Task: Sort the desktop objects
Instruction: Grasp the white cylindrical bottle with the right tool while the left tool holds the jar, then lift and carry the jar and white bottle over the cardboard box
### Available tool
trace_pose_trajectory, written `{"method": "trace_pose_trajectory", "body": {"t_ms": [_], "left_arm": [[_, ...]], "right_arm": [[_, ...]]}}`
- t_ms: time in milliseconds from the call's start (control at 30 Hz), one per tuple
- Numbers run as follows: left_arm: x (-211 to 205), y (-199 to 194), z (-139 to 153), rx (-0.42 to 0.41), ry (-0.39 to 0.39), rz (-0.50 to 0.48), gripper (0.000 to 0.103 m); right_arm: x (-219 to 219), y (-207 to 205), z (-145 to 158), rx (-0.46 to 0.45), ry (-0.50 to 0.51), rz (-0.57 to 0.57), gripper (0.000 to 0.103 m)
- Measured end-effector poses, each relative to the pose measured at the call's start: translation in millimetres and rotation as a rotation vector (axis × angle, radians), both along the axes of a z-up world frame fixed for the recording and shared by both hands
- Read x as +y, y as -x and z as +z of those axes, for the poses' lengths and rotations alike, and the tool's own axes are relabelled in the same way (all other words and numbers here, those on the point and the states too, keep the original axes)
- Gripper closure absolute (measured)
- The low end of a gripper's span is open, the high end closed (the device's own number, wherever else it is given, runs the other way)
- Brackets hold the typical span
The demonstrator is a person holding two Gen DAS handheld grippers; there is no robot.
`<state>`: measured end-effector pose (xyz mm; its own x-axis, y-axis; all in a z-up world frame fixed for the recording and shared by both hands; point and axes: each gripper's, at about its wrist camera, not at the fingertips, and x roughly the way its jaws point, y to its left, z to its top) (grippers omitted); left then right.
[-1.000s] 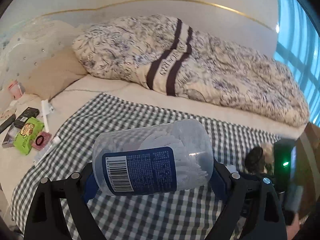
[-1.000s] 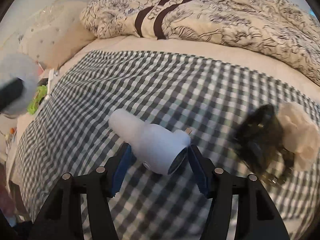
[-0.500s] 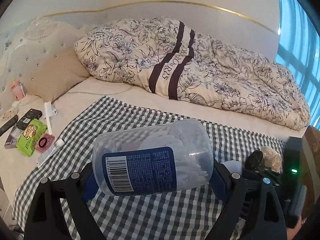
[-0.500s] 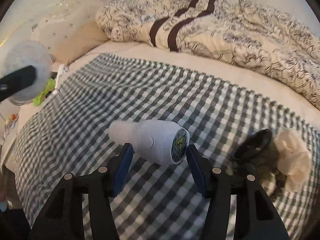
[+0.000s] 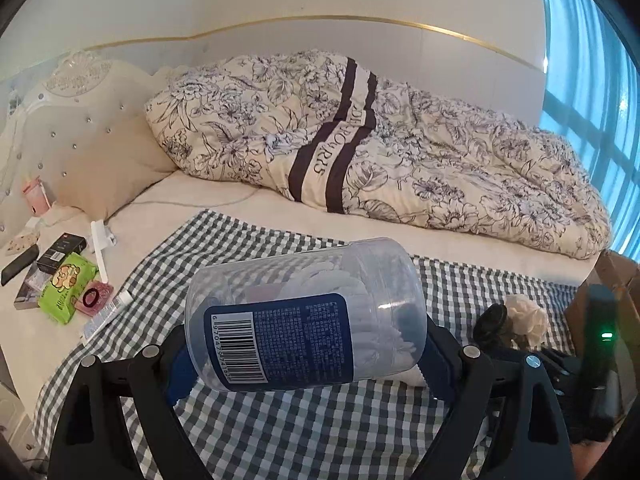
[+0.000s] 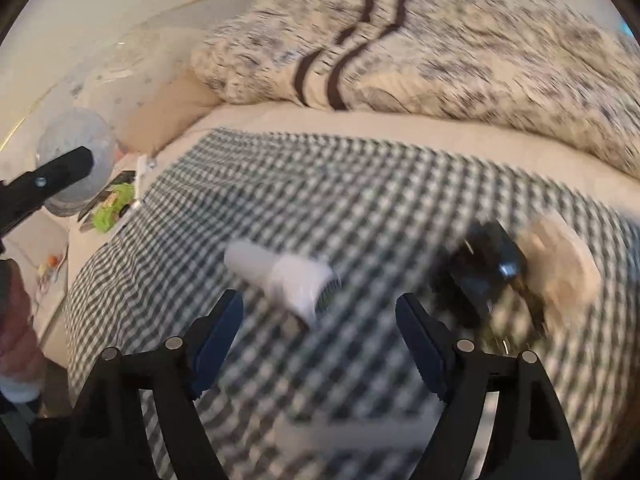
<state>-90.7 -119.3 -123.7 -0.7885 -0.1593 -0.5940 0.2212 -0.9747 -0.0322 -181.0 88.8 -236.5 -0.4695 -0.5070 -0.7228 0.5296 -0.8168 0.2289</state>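
Once you spread your right gripper (image 6: 320, 332) wide, the white bottle (image 6: 280, 278) dropped onto the checked cloth (image 6: 360, 208) just ahead of its fingers, while your left gripper (image 5: 308, 356) kept clamping the clear jar (image 5: 304, 312), unsorted.

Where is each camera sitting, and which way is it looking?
Left wrist: sits on the left gripper, looking along its fingers across the checked cloth toward the floral quilt; it grips a clear jar.
Right wrist: sits on the open right gripper, looking at a white bottle on the cloth; a hand shows at left.
Shared: cloth, quilt, jar, green packet.
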Motion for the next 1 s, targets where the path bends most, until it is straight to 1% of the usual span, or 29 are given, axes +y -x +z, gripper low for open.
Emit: {"method": "trace_pose_trajectory", "body": {"t_ms": [67,133,167,200,233,267,300,367,467,567,700,867,1000], "left_arm": [[-3,-2,4,0.010,-0.003,0.009,0.012],[-7,-2,9,0.019,-0.016,0.019,0.012],[-9,-3,11,0.024,-0.024,0.022,0.012],[-10,-3,13,0.028,-0.029,0.024,0.012],[-11,-3,14,0.031,-0.031,0.026,0.012],[-11,-4,15,0.033,-0.029,0.024,0.012],[-10,-4,16,0.034,-0.025,0.024,0.012],[-8,-5,16,0.033,-0.019,0.021,0.012],[-5,-6,17,0.031,-0.006,0.016,0.012],[0,-9,20,0.036,0.003,0.009,0.012],[9,-16,29,0.050,0.010,0.007,0.012],[23,-28,43,0.074,-0.008,0.011,0.012],[37,-38,60,0.099,0.000,0.017,0.012]], "right_arm": [[-17,7,-4,0.034,-0.055,0.080,0.024],[-34,13,-11,0.021,-0.073,0.201,0.024],[-43,16,-16,0.016,-0.098,0.241,0.024],[-54,18,-22,0.020,-0.145,0.270,0.025],[-59,20,-28,0.024,-0.191,0.275,0.026],[-66,24,-35,0.016,-0.245,0.283,0.041],[-69,27,-41,-0.008,-0.275,0.291,0.048],[-67,28,-43,-0.037,-0.273,0.290,0.048],[-58,15,-36,-0.021,-0.262,0.305,0.049],[-44,-9,-24,0.023,-0.247,0.305,0.049],[-21,-34,4,0.088,-0.187,0.273,0.049],[6,-63,49,0.200,-0.130,0.214,0.049],[33,-85,92,0.315,-0.080,0.128,0.049]]}}
